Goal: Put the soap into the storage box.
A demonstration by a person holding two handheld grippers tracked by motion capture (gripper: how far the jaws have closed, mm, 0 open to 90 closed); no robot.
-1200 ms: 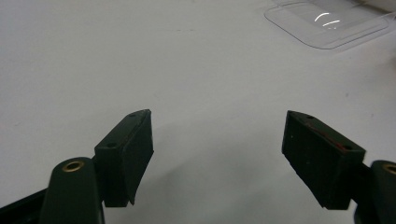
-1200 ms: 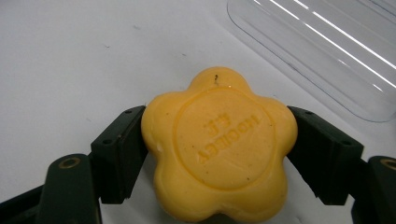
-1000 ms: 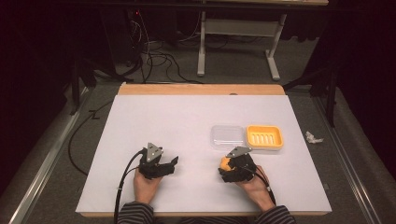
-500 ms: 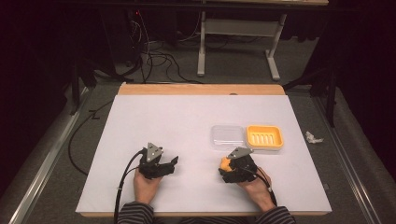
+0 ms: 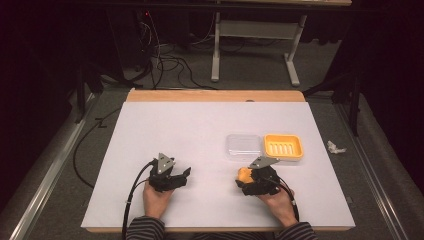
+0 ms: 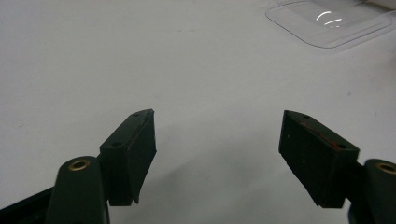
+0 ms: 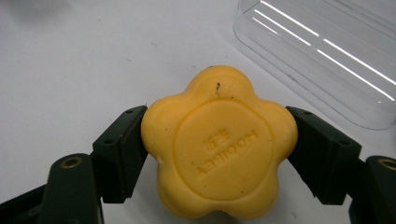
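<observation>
your right claw (image 7: 219, 140) is clamped on the soap (image 7: 219, 144), a yellow flower-shaped bar with stamped lettering on its top face; both pads press its sides and the soap sits square between them, its underside on or just above the desk (image 7: 70, 56), i cannot tell which. just ahead of that claw and a little to its right lies the clear lid (image 7: 327, 51), flat on the desk and apart from the soap. in the high view the right claw (image 5: 248, 176) sits near the desk's front edge with the soap (image 5: 244, 174) at its tip, the lid (image 5: 243, 146) just beyond it and the yellow dish (image 5: 283, 146) touching or just beside the lid's far side. your left claw (image 6: 217, 140) stands wide with nothing between its pads, low over bare desk, well apart from the soap; the lid (image 6: 327, 21) lies far ahead to its right.
</observation>
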